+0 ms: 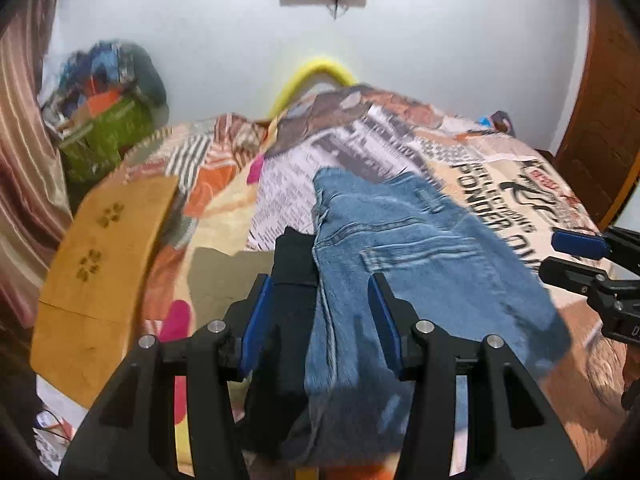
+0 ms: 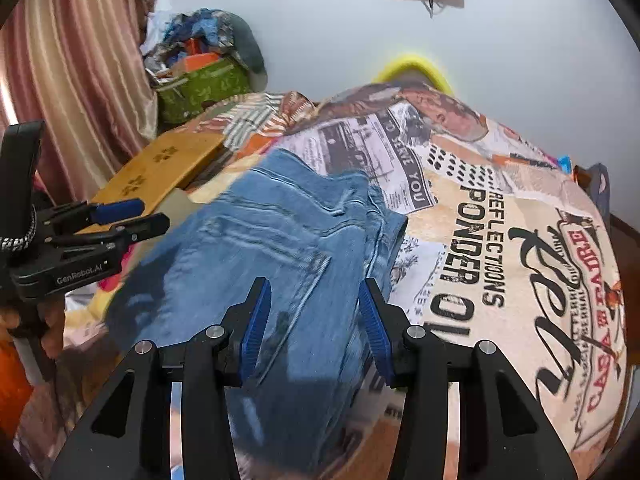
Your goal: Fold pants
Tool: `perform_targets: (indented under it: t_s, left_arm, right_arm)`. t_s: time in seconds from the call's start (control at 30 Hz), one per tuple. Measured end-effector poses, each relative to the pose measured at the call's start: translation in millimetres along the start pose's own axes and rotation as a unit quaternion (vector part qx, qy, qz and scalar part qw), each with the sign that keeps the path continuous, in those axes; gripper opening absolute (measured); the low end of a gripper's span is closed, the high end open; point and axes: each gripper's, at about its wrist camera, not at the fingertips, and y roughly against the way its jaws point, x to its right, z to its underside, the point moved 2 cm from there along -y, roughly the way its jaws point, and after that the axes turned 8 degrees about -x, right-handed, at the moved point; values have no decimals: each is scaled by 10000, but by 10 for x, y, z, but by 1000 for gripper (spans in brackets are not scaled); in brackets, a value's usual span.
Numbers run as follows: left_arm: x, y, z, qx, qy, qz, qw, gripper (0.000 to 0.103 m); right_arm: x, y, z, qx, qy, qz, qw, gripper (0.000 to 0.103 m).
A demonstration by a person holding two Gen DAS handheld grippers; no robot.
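Spread across a bed (image 2: pixel 500 184) covered in a newsprint-patterned sheet, a pair of blue denim pants (image 2: pixel 288 232) lies under two hand-held grippers, its long axis running away from both cameras toward the far wall, waistband at the far end. Both views are blurred by motion.

Nearer in, the denim passes straight between the fingers of each tool. The right gripper (image 2: pixel 316 316) sits over the pants' right-hand edge, where the fabric meets the printed sheet; its blue pads stand partly apart with denim in the gap, and no pad visibly presses on the cloth. The left gripper (image 1: pixel 320 312) straddles the opposite edge, where a dark garment (image 1: pixel 294 264) lies just beside and partly under the denim; its jaws are likewise half open, with cloth between them but no clear pinch.

Judging by this layout, each hand is nearest its own side of the near end, so a fold along the length would carry that end toward the waistband.
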Motion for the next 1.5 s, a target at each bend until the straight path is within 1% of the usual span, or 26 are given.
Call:
perform_targets:
  t_s: [0.1,0.2,0.23,0.37,0.43,0.53,0.6,0.63,0.73,0.87,0.9,1.0,1.1,1.17,1.2,1.23,1.3,1.33,1.47,1.5]
  left_arm:
    - [105,394,86,207,-84,82,9997,49]
    - [191,849,179,454,0,258,9986,49]
    - [219,1011,215,539,30,316,9980,49]
    - [332,1648,336,893,42,427,9951,49]
    - [399,2005,420,1156,-9,385,9925,49]
    - [494,2516,543,1512,-65,340,9879,49]
    - [555,2848,650,1732,-51,380,9841,49]
    - [580,2980,703,1821,-41,407,9824,50]
    - [690,3363,892,2083,-12,449,9770,50]
    - [872,3816,1215,2492,-60,281,9680,53]
    - [903,3891,1285,2562,-60,279,9662,54]
    - [983,4083,1495,2717,42,315,9619,63]
    - [1042,4204,1654,2824,99,307,9587,66]
    - [1067,4242,1728,2855,128,285,9579,71]
    - [1075,4258,1769,2873,157,274,9573,76]
    - [1080,4265,1798,2883,179,269,9570,81]
    - [1079,4283,1842,2900,215,283,9564,85]
    - [1086,4285,1862,2912,218,267,9560,87]
    - [1099,4285,1904,2970,211,188,9545,92]
    - [1092,4285,1915,2972,230,202,9543,94]
  right_arm:
    - [-97,245,67,132,41,-93,9999,45]
    - [-256,649,149,401,77,-204,9990,45]
    - [-277,728,163,470,84,-234,9986,45]
    - [-477,1393,283,985,96,-326,9946,47]
    - [-583,1710,351,1264,131,-337,9913,49]
    - [-725,2122,445,1637,240,-284,9858,49]
    - [-811,2384,523,1883,284,-235,9814,49]
    - [-869,2552,582,2026,295,-220,9786,49]
    - [-968,2836,730,2265,314,-234,9732,49]
    - [-1117,3202,1007,2629,404,-158,9638,49]
    - [-1140,3265,1072,2708,398,-183,9616,50]
    - [-1182,3404,1261,2886,351,-258,9564,60]
    - [-1213,3460,1413,2985,301,-181,9537,62]
    - [-1193,3458,1460,3019,239,-182,9529,66]
    - [-1191,3462,1490,3052,200,-173,9519,69]
    - [-1197,3482,1525,3079,176,-155,9511,72]
    - [-1208,3519,1578,3130,146,-99,9496,80]
    - [-1212,3514,1583,3139,133,-76,9493,84]
    - [-1227,3502,1599,3128,76,-3,9498,92]
    - [-1231,3492,1603,3135,68,26,9496,96]
